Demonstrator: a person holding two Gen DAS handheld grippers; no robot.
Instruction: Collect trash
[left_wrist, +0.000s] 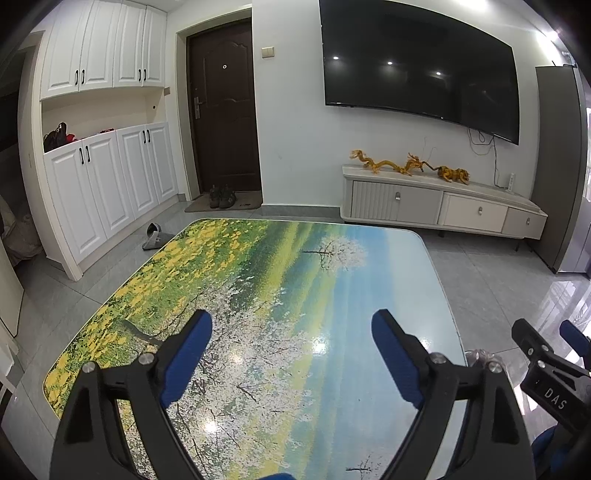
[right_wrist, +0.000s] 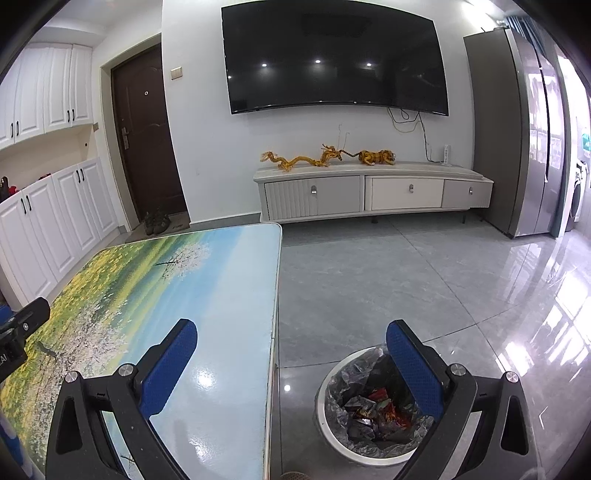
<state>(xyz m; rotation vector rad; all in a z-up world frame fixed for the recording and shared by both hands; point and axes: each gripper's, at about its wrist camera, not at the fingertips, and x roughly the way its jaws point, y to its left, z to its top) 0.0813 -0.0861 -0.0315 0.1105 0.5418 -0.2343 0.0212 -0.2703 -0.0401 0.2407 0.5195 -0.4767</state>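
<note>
Right, both your grippers are hanging with nothing in them: the left gripper (left_wrist: 291, 354) has its jaws spread wide over the desk (left_wrist: 258, 280), and the right gripper (right_wrist: 291, 363) is released just as wide, one blue pad over the desk's edge and the other over the bin (right_wrist: 334, 373). That straddle makes sense, because the bin sits on the floor right beside the desk's right edge, lined with a crinkled plastic bag, and the trash (right_wrist: 380, 410) lies down inside it, a heap of red and silvery wrappers. From both views the printed desk top shows nothing left to pick, so I'd judge the collecting is about done. Mind that desk edge if you swing your right hand inward. Out to the right the tiled floor (right_wrist: 424, 280) is wide open. Farther off, the low TV cabinet (right_wrist: 373, 192) stands against the wall under the television (right_wrist: 332, 55), well clear of you
</note>
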